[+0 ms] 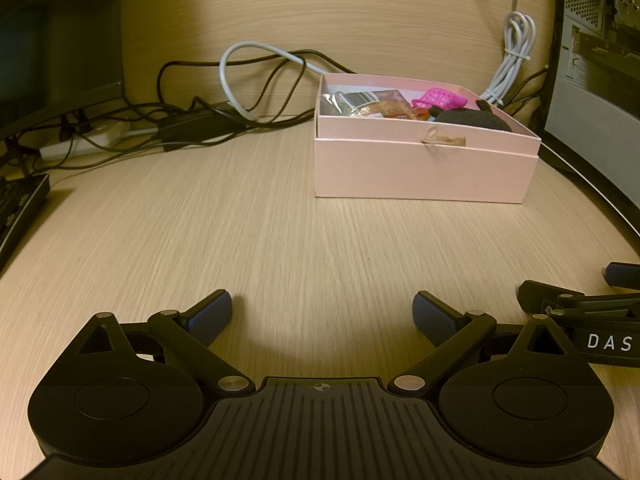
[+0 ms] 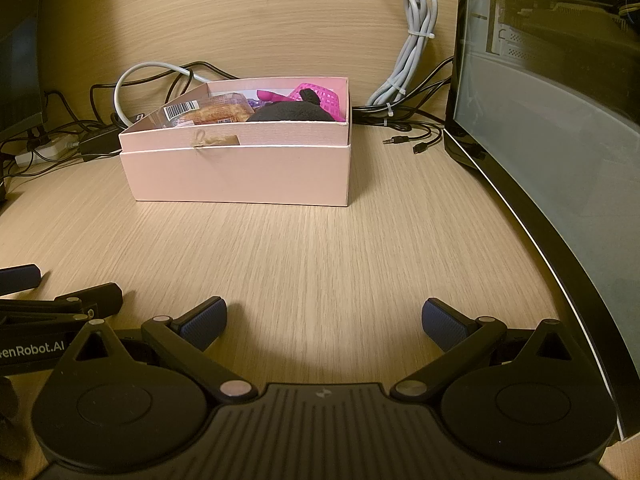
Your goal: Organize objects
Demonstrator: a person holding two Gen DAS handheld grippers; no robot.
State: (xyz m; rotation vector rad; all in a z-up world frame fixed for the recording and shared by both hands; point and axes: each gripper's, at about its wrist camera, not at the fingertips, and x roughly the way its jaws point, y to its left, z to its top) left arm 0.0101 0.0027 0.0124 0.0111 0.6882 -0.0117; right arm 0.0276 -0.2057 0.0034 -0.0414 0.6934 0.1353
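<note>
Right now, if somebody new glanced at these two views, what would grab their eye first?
The open pink box on the wooden desk, stuffed with a bright magenta mesh basket, a black plush toy and barcoded snack packets. Behind it sprawls a tangle of black and grey cables, and both the left gripper and right gripper sit open and unloaded.

Left gripper (image 1: 322,312), right gripper (image 2: 324,320): jaws apart.

Printed "DAS" in white on the black right tool (image 1: 592,312); "enRobot.AI" in white on the black left tool (image 2: 48,312).
</note>
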